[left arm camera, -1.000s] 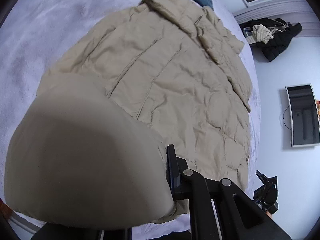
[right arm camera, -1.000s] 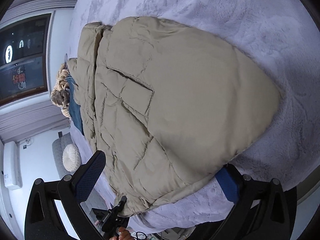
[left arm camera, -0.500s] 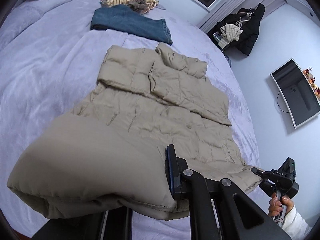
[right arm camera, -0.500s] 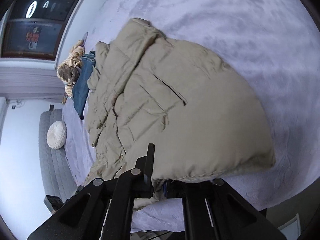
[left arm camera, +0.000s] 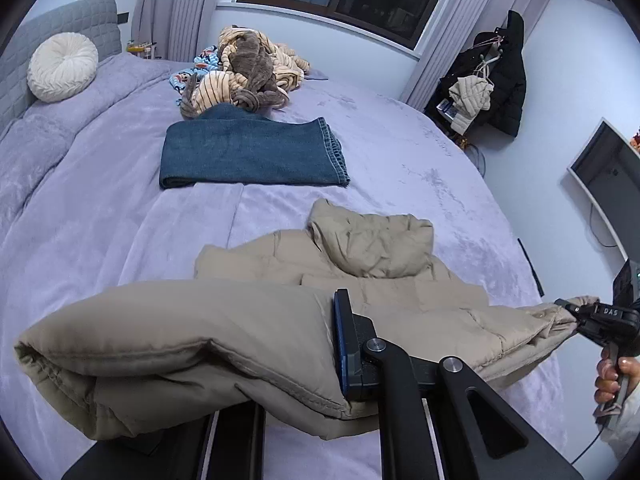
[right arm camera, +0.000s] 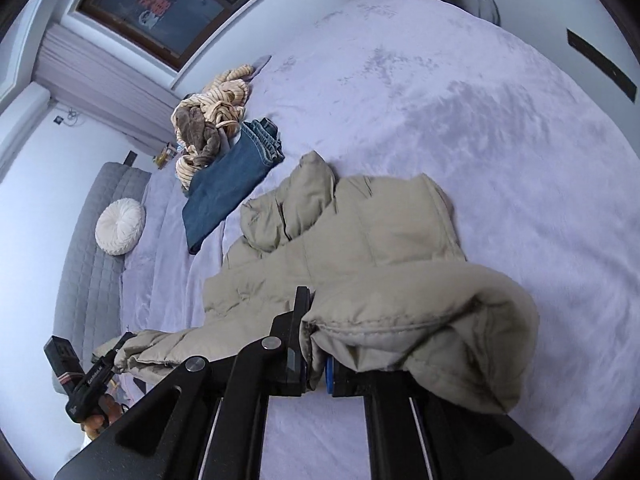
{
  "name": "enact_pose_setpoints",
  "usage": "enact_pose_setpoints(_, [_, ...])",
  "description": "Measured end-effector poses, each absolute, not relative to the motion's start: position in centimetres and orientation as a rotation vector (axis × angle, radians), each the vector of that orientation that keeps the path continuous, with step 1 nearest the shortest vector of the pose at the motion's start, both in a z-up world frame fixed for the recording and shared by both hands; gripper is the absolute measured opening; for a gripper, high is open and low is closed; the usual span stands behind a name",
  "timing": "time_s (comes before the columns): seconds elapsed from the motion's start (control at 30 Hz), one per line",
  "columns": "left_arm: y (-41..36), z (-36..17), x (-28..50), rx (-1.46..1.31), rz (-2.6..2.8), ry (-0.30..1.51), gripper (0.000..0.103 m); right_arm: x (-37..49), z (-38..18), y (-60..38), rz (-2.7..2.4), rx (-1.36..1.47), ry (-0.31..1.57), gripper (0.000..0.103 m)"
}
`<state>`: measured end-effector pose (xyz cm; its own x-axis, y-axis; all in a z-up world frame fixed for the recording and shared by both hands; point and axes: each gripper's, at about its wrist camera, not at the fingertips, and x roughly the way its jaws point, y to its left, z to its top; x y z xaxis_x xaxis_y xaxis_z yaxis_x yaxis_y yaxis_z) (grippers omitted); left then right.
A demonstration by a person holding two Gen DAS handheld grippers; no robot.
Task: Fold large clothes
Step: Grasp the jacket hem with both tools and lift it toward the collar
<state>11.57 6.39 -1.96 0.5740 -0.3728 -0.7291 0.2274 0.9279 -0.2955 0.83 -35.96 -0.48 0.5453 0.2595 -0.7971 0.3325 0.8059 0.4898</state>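
Note:
A beige puffer jacket (left arm camera: 372,256) lies on the lilac bed (left arm camera: 100,216), hood towards the far end. Its hem is lifted off the bed at both near corners. My left gripper (left arm camera: 304,376) is shut on the left hem corner, which bulges over its fingers. My right gripper (right arm camera: 316,356) is shut on the right hem corner (right arm camera: 420,320). Each gripper shows small in the other's view, the right one (left arm camera: 576,312) at the right edge and the left one (right arm camera: 116,356) at the lower left, both pinching jacket cloth.
Folded blue jeans (left arm camera: 252,156) lie beyond the jacket. A heap of striped clothes (left arm camera: 248,68) sits further back near the window. A round white cushion (left arm camera: 62,66) leans on the grey headboard. A dark coat (left arm camera: 496,76) hangs by the wall, and a monitor (left arm camera: 608,176) stands at the right.
Both grippers have closed on the hem corners and lifted them. The views swung up from the jacket's back to the room, and the hem now hangs between the grippers.

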Motion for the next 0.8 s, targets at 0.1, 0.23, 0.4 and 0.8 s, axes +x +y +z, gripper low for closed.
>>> enact_pose_setpoints(0.1, [5.3,-3.7,15.8,-0.16,-0.312,0.903,0.014,5.5,-1.7,-36.5,-0.039,0.6,1.043,0.006])
enact_pose_setpoints(0.23, [4.6,-8.2,20.9,-0.165,-0.268,0.963,0.014,10.5,-5.6,-37.4,-0.059,0.612,1.068,0.006])
enact_pose_setpoints(0.4, [3.5,-14.7,25.9,-0.136,-0.264,1.046,0.014,14.0,-11.6,-38.5,-0.118,0.656,1.077,0.006])
enact_pose_setpoints(0.8, [2.5,-19.3,28.6,-0.119,-0.286,1.063,0.022,15.4,-18.2,-40.6,-0.145,0.773,1.069,0.009])
